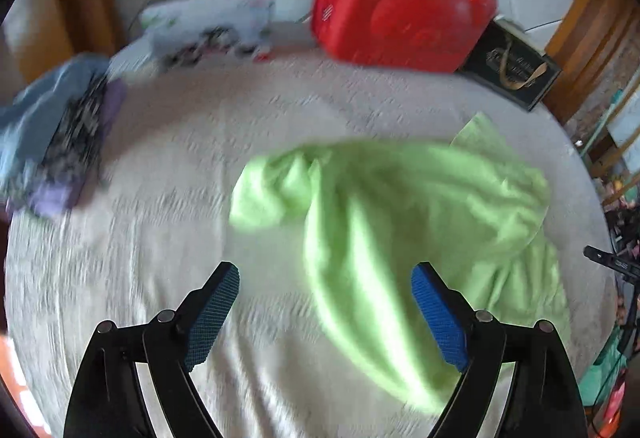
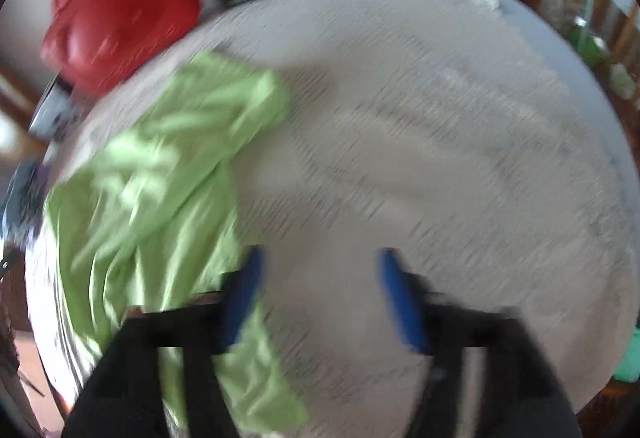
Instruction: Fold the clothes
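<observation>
A crumpled light green garment (image 1: 384,222) lies on the white bedspread (image 1: 168,222). My left gripper (image 1: 326,290) is open and empty above the garment's near left part, with green cloth showing between its blue pads. In the right wrist view the same garment (image 2: 152,173) lies to the left. My right gripper (image 2: 320,278) is open and empty over bare bedspread (image 2: 440,157), its left finger (image 2: 244,290) at the garment's edge. Both views are blurred by motion.
A red plastic case (image 1: 400,5) with handles and a dark framed box (image 1: 512,69) stand at the bed's far side. A pile of blue, patterned and purple clothes (image 1: 60,133) lies at the far left. A white printed package (image 1: 208,17) sits behind it.
</observation>
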A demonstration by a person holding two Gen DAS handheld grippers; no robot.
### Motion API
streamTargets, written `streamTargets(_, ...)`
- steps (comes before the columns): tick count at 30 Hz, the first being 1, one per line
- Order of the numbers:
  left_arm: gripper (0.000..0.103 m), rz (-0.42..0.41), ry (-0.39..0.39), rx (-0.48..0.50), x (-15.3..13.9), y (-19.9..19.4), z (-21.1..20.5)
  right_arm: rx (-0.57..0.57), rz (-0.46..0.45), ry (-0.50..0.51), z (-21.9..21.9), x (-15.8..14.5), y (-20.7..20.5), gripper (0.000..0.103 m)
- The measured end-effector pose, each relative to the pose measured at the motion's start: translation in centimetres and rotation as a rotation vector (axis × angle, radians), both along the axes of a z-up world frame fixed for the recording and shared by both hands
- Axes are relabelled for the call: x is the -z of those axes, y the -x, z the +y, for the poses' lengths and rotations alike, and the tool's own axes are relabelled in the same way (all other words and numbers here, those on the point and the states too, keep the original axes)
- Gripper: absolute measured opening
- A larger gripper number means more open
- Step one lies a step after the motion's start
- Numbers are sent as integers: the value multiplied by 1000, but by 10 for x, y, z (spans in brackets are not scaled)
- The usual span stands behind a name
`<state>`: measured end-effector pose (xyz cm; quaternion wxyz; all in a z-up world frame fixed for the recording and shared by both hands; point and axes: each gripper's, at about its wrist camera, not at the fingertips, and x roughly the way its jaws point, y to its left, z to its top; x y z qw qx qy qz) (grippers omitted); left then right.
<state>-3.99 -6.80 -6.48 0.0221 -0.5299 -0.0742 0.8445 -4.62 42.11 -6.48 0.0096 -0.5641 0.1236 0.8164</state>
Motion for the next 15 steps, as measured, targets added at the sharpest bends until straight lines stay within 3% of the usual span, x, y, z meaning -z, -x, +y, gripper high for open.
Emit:
streamTargets(6,89,-83,22,-5,47,-45,14,-100,-38,12,-44,20,-31,71)
streamTargets(12,89,-88,-64,42,63,-47,60,-200,-47,-73,-78,29,-52,71)
streamTargets(15,88,-87,-75,47,60,-41,69,-231,-50,-121,-86,35,-58,77)
